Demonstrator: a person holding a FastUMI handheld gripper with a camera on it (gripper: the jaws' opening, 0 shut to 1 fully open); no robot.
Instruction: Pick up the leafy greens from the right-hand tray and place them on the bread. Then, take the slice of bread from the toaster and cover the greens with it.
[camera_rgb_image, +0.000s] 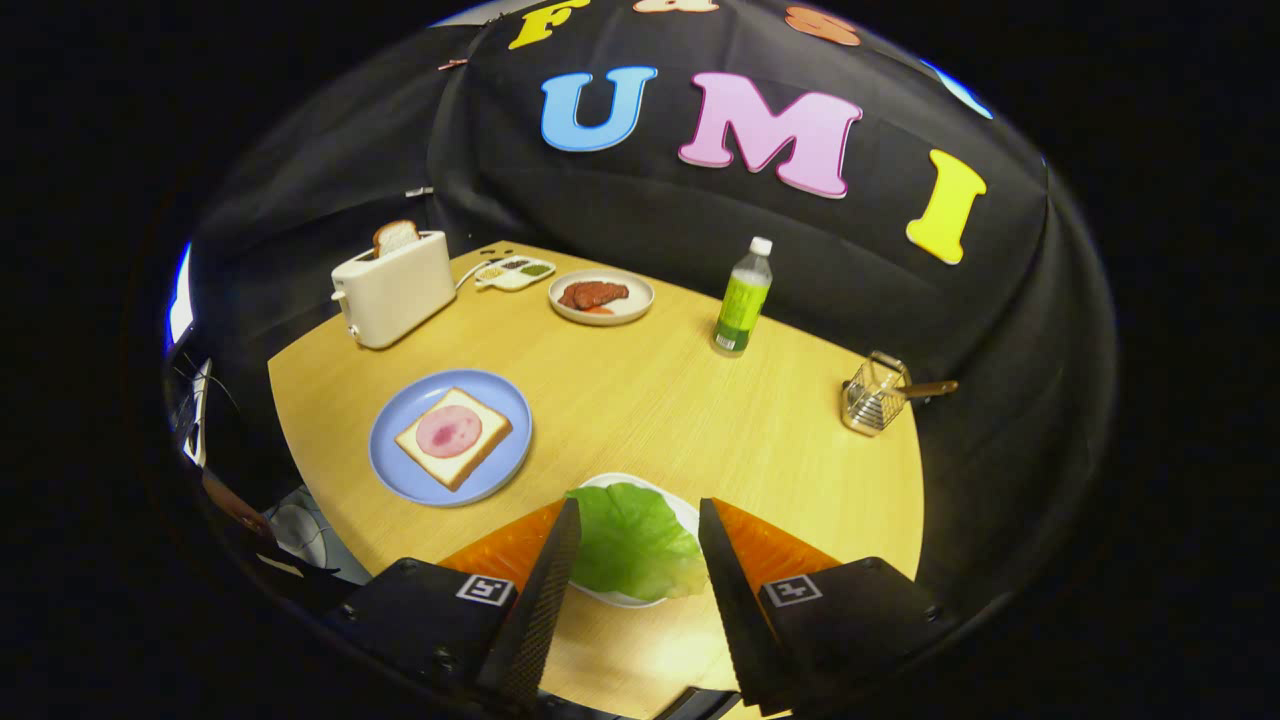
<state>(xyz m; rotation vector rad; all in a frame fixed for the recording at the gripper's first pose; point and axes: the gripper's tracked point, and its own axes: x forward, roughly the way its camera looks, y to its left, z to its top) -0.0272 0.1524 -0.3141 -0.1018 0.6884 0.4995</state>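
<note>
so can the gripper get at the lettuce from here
Probably yes: the gripper is open, with the lettuce lying on its white plate between the fingers, and nothing sits over the leaf.

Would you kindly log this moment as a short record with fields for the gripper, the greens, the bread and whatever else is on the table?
gripper: gripper open, fingers either side of the leaf, not pressing it
greens: lettuce leaf lying on a white tray, between the fingers
open bread: slice with a round of ham on a blue plate, beyond the left finger
toaster: white toaster with a bread slice sticking up from its slot
other items: plate of meat, condiment dish, green bottle, wire basket
surface: wooden table
</note>
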